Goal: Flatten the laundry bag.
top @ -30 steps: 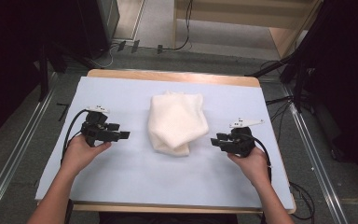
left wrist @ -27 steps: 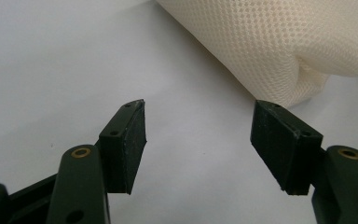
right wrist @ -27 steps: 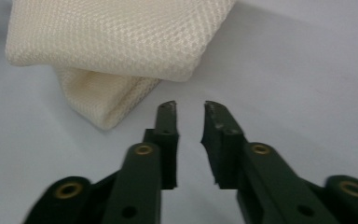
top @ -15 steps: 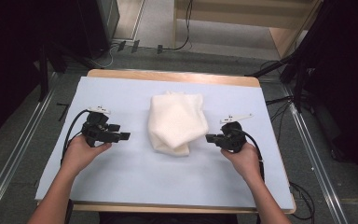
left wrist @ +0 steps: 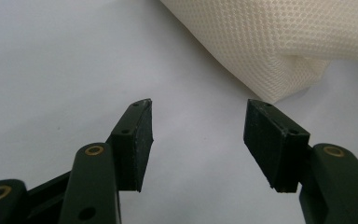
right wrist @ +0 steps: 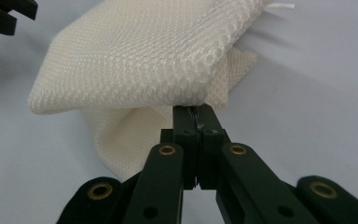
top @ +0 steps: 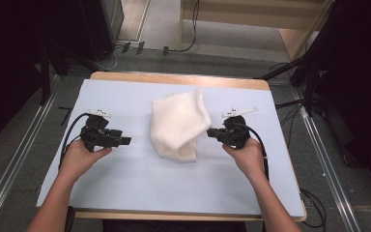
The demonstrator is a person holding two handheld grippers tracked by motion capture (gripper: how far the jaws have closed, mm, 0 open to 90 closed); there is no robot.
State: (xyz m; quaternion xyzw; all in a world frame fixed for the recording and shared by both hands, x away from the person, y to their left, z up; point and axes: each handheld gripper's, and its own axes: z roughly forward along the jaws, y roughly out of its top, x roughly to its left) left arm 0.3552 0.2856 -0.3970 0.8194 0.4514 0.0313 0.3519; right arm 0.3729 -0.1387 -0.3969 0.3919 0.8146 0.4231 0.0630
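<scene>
A white mesh cloth [top: 178, 123] lies folded in the middle of the pale blue mat [top: 125, 188]. My right gripper [top: 210, 132] is at its right edge, shut on the cloth, and holds that edge up off the mat. In the right gripper view the shut jaws [right wrist: 196, 109] pinch the cloth [right wrist: 140, 56] at its folded rim. My left gripper [top: 125, 141] rests left of the cloth and apart from it. Its jaws [left wrist: 199, 105] have just been closing a little but stand open with nothing between them; a cloth corner [left wrist: 270, 42] lies just beyond.
The mat covers a wooden table [top: 178, 79]. Metal rails [top: 9, 179] run along both sides on the floor, and cables [top: 188, 46] lie behind the table. The left gripper [right wrist: 4, 14] shows at the top left of the right gripper view.
My right gripper moved left to the cloth's right edge, shut on it and raised it a little. The left hand stayed in place.
</scene>
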